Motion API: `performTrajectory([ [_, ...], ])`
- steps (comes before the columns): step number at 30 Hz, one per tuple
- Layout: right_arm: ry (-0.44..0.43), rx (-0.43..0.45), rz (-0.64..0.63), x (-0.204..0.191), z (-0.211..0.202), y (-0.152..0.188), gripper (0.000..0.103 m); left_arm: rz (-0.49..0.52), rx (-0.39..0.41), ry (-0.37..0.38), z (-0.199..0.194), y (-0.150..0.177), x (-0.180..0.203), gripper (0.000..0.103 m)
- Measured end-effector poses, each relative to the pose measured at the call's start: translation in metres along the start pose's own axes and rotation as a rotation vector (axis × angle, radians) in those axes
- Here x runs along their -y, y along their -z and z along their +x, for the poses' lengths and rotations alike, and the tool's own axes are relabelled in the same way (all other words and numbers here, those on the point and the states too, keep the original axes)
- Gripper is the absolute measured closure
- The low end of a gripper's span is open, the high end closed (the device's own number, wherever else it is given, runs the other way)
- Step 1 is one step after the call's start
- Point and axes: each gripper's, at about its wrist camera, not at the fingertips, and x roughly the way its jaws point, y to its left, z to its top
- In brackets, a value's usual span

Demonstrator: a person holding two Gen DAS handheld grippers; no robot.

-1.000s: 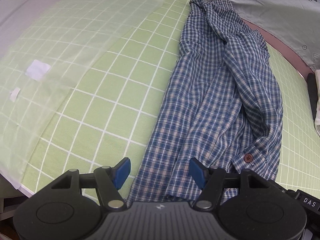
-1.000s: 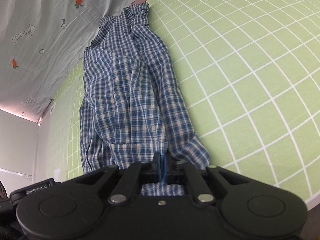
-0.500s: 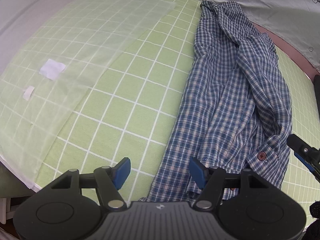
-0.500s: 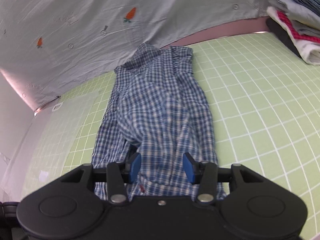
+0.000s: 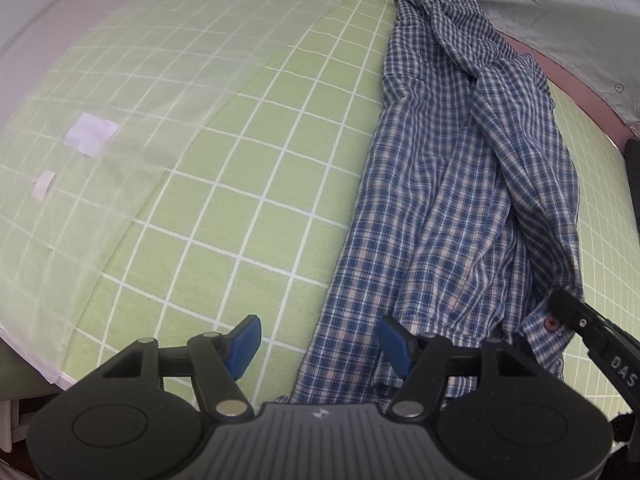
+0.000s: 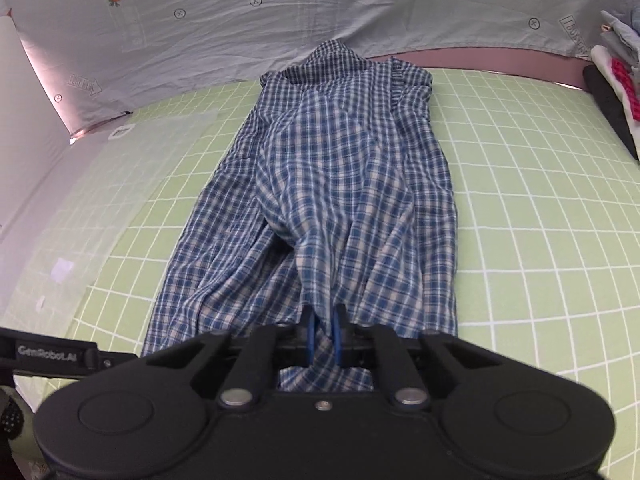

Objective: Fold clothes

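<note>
A blue and white plaid shirt (image 6: 340, 184) lies lengthwise on the green grid mat (image 6: 520, 200), collar at the far end and crumpled along the middle. My right gripper (image 6: 323, 338) sits at the near hem; its jaws are closing, and the blue pads pinch a raised fold of the cloth. In the left wrist view the shirt (image 5: 460, 200) fills the right half. My left gripper (image 5: 320, 344) hangs open over the near left hem edge, which runs between the pads untouched. A right gripper finger (image 5: 580, 320) shows by a red button.
A translucent plastic sheet (image 5: 160, 100) with white labels covers the mat's left part. A grey cloth printed with carrots (image 6: 280, 20) hangs along the back. Folded clothes (image 6: 616, 64) are stacked at the far right. The mat's near edge runs just below the left gripper.
My right gripper let go of the shirt's side, rolled and swung round to the near hem, opened, then closed on a fold there. The left gripper kept still and open.
</note>
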Motion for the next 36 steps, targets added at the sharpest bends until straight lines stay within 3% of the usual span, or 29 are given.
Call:
performTrajectory([
  [3, -0.101, 0.059, 0.061, 0.005, -0.026, -0.002, 0.094, 0.014, 0.003, 0.005, 0.0, 0.0, 0.003, 0.037],
  [5, -0.12, 0.065, 0.066, 0.005, -0.033, -0.002, 0.094, 0.015, -0.003, 0.002, 0.001, 0.001, 0.002, 0.037],
  [7, -0.103, -0.012, 0.017, -0.002, -0.018, 0.002, 0.086, 0.009, -0.016, -0.003, 0.004, 0.001, 0.001, 0.037],
  [8, -0.09, -0.07, -0.007, -0.006, -0.007, 0.005, 0.073, 0.006, -0.021, -0.007, 0.005, 0.0, 0.0, 0.037],
  [10, -0.079, -0.126, 0.001, -0.01, 0.004, 0.012, 0.073, 0.007, -0.02, -0.013, 0.004, 0.0, 0.0, 0.037],
  [13, -0.112, -0.01, 0.025, -0.009, -0.015, 0.006, 0.064, 0.007, -0.006, -0.013, 0.001, 0.0, -0.002, 0.037],
  [14, -0.101, 0.038, 0.026, -0.008, -0.021, 0.001, 0.059, 0.008, -0.004, -0.011, 0.0, 0.0, -0.002, 0.037],
  [17, -0.025, 0.1, 0.015, -0.008, -0.019, -0.015, 0.059, 0.029, -0.001, -0.016, 0.002, -0.001, 0.002, 0.037],
  [20, 0.029, 0.007, -0.008, -0.007, 0.015, -0.016, 0.059, 0.052, -0.006, -0.026, 0.007, 0.0, 0.007, 0.037],
  [24, 0.088, -0.131, -0.046, -0.004, 0.054, 0.012, 0.059, 0.096, -0.024, -0.046, 0.018, 0.005, 0.012, 0.037],
  [26, 0.085, -0.117, -0.033, 0.0, 0.046, 0.02, 0.056, 0.121, -0.038, -0.059, 0.023, 0.008, 0.014, 0.037],
  [30, 0.135, -0.047, -0.029, 0.012, 0.018, 0.026, 0.033, 0.148, -0.061, -0.059, 0.027, 0.018, 0.015, 0.037],
  [36, 0.169, -0.098, 0.087, 0.04, 0.007, 0.051, 0.03, 0.174, -0.074, -0.022, 0.024, 0.034, 0.015, 0.037],
])
